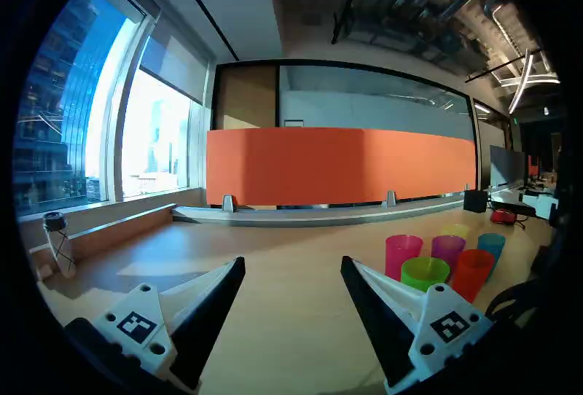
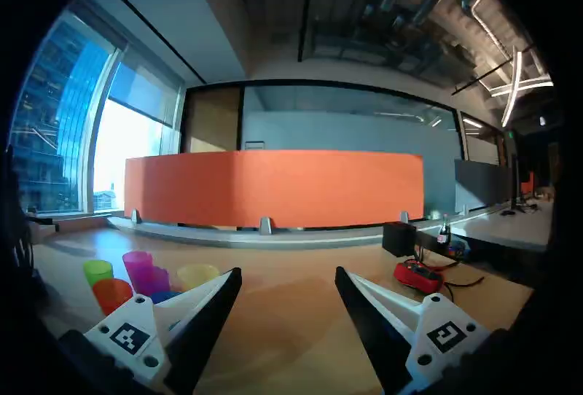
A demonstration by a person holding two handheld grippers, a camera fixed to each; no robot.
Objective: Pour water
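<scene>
We hold both grippers low over the wooden desk [image 1: 291,337]. The left gripper [image 1: 291,262] has its fingers spread wide with nothing between them, and so does the right gripper [image 2: 288,272]. The cluster of coloured plastic cups [image 1: 446,260] stands on the desk between the two, well short of the far edge where the orange divider [image 1: 335,165] runs. A red device [image 2: 415,276] lies nearer that edge, just beside a black box [image 2: 399,238].

Left tool [image 1: 292,259], right tool [image 2: 288,270]: white bodies, black inner faces, sq. b/w markers [image 1: 138,324], screw holes [image 1: 157,348].
</scene>
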